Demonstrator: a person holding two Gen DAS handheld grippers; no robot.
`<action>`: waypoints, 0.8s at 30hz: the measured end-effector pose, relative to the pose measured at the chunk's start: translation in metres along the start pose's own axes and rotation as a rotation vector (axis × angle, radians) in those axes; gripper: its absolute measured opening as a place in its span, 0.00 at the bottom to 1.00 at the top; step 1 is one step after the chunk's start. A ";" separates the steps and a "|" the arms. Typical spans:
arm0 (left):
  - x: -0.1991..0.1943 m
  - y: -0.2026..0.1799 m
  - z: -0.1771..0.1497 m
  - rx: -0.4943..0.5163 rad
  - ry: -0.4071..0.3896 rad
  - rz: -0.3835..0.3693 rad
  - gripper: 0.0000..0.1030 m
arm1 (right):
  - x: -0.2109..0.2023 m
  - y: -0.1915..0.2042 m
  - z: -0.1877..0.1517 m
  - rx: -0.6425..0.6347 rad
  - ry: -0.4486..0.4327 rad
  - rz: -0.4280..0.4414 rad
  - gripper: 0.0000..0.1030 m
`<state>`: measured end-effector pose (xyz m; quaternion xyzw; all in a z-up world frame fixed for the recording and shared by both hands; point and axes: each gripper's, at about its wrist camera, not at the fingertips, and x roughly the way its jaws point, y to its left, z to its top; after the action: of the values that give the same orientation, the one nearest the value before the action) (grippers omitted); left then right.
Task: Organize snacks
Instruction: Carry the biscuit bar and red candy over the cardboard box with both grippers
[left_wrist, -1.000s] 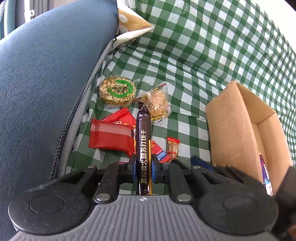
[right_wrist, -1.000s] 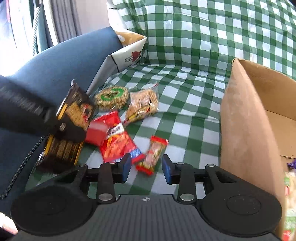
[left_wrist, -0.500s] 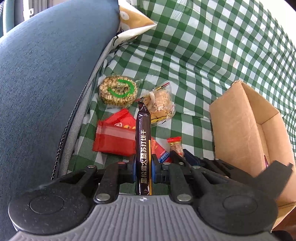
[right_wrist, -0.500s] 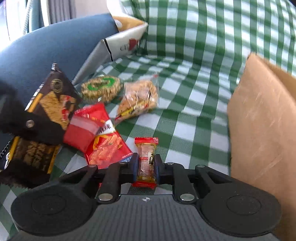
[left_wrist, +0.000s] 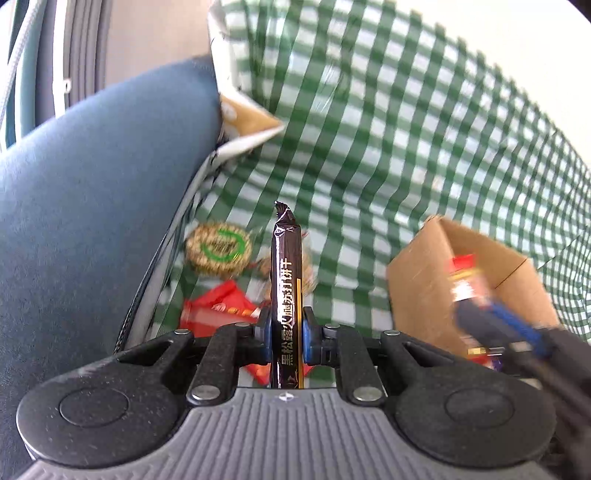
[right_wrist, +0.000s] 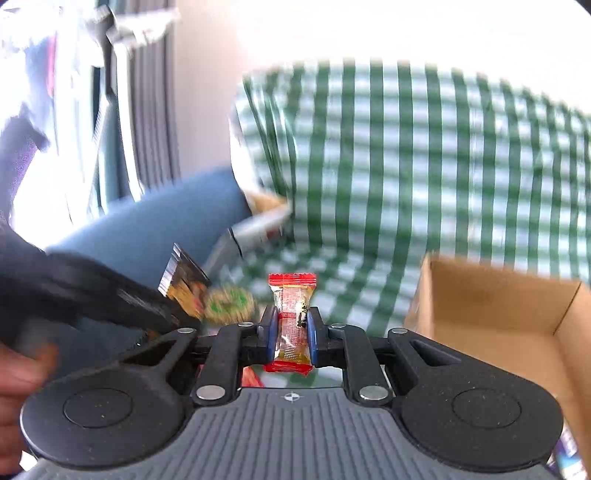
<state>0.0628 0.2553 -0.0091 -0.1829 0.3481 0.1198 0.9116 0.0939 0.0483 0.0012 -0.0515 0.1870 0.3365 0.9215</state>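
Observation:
My left gripper (left_wrist: 285, 328) is shut on a long dark cracker packet (left_wrist: 286, 280), held upright above the green-checked cloth. My right gripper (right_wrist: 291, 330) is shut on a small red-ended candy packet (right_wrist: 292, 317), lifted off the cloth. In the left wrist view that candy (left_wrist: 466, 277) and the right gripper (left_wrist: 495, 325) show blurred in front of the open cardboard box (left_wrist: 417, 288). In the right wrist view the box (right_wrist: 491, 306) is at the right, and the left gripper with the dark packet (right_wrist: 184, 280) is at the left.
A round seeded cake with a green ring (left_wrist: 218, 249), a clear bag of biscuits (left_wrist: 306, 269) and red packets (left_wrist: 218, 310) lie on the cloth beside a blue cushion (left_wrist: 92, 206). A printed pillow (left_wrist: 243, 122) leans behind. The box holds a purple packet (right_wrist: 569, 450).
Both grippers have risen from the cloth with their packets. The right gripper closed on the candy and now carries it towards the box. Both views are motion-blurred.

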 end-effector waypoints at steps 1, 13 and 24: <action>-0.003 -0.003 0.000 0.002 -0.017 -0.008 0.15 | -0.010 -0.004 0.005 -0.006 -0.024 0.007 0.17; -0.021 -0.048 -0.002 0.045 -0.121 -0.071 0.15 | -0.065 -0.126 0.006 0.074 -0.072 -0.145 0.17; -0.026 -0.120 -0.017 0.138 -0.214 -0.179 0.15 | -0.094 -0.177 -0.015 0.121 -0.077 -0.271 0.17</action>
<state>0.0749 0.1372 0.0269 -0.1365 0.2387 0.0326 0.9609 0.1361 -0.1474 0.0177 -0.0076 0.1627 0.1990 0.9664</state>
